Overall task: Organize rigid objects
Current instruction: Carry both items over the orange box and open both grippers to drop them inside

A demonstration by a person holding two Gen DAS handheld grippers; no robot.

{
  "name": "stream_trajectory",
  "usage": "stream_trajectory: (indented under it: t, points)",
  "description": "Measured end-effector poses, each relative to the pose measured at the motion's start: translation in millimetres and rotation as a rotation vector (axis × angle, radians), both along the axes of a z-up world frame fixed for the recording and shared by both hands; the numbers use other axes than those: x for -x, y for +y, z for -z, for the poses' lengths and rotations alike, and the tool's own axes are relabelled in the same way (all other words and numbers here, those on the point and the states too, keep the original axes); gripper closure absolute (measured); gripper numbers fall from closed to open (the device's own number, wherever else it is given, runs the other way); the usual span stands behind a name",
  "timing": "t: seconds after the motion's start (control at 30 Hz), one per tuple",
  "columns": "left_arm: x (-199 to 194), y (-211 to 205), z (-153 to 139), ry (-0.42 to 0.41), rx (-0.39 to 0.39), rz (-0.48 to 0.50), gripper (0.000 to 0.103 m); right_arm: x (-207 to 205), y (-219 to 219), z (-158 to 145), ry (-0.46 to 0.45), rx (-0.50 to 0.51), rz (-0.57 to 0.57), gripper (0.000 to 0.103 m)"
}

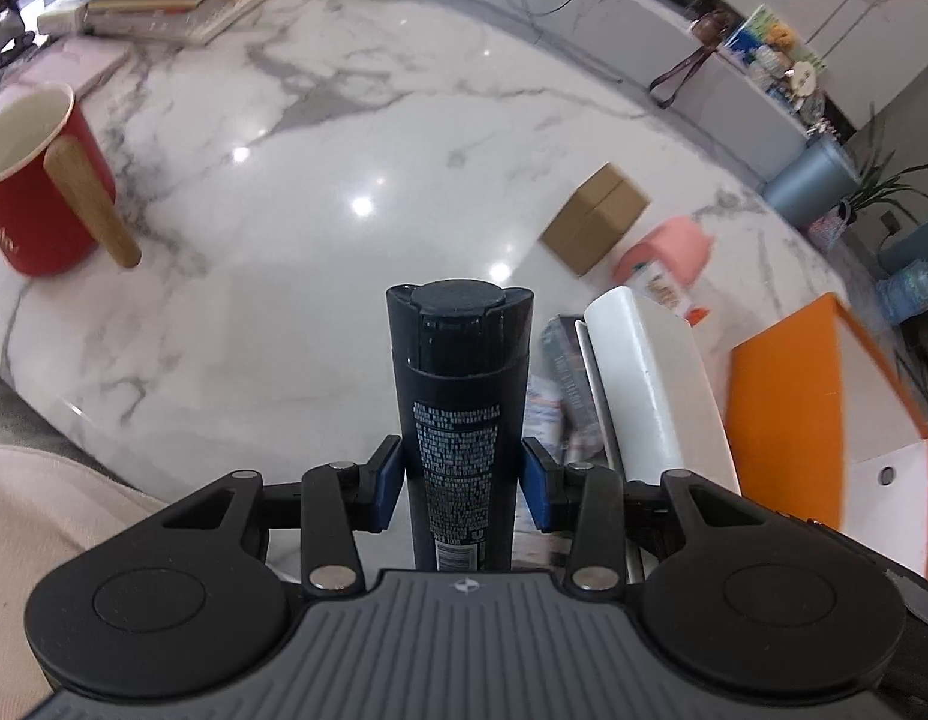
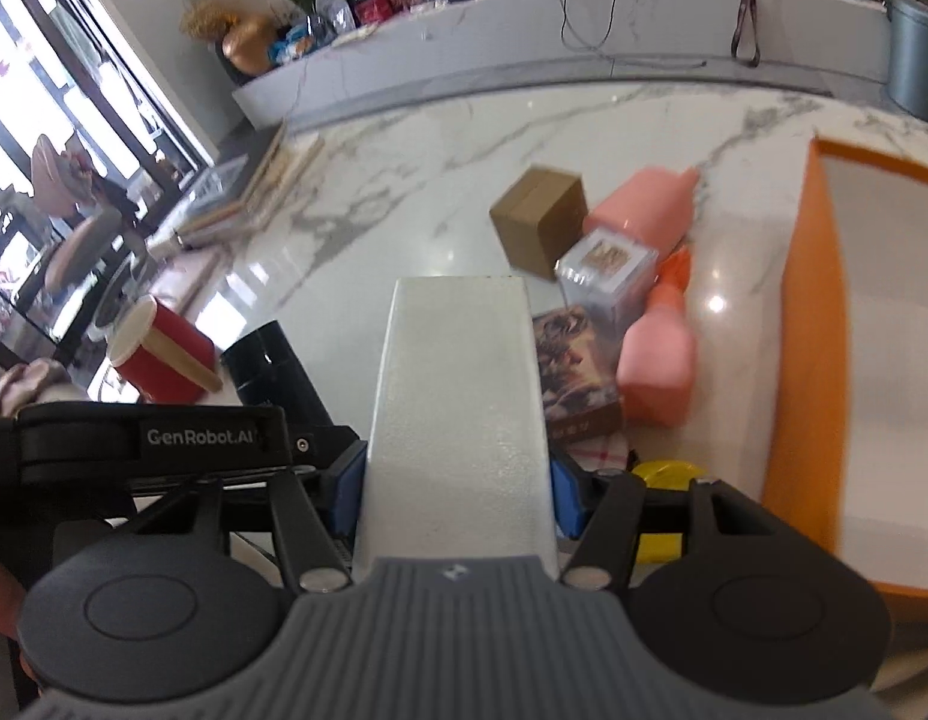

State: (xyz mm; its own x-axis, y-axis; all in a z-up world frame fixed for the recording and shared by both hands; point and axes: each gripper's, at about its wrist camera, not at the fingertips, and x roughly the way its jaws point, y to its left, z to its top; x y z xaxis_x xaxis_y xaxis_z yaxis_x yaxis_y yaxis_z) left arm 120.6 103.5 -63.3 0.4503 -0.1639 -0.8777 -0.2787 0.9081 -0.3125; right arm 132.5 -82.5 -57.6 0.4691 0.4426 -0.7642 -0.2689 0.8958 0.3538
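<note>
White marble table [image 2: 404, 192] carries all the clutter. My left gripper [image 1: 462, 480] clenches a dark bottle [image 1: 461, 408], its long axis along the fingers. My right gripper [image 2: 458, 495] grasps a white box [image 2: 461, 396]; the orange bin [image 2: 799, 360] lies to its right, nearer this hand. Only the right view shows the yellow lid [image 2: 667, 474].
</note>
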Motion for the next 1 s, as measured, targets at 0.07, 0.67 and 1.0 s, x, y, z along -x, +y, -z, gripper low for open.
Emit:
stream_trajectory:
  t: [0.07, 0.67, 1.0]
  points:
    - [2, -5, -12, -0.031, -0.008, 0.006, 0.057, 4, -7, -11, -0.032, -0.009, 0.014, 0.043]
    - [0, -128, -116, -0.293, -0.035, 0.290, 0.057, 35, -140, -78, -0.254, -0.036, 0.303, 0.043]
    - [-44, -230, -97, -0.250, -0.076, 0.517, 0.057, 29, -209, -40, -0.173, 0.028, 0.465, 0.042]
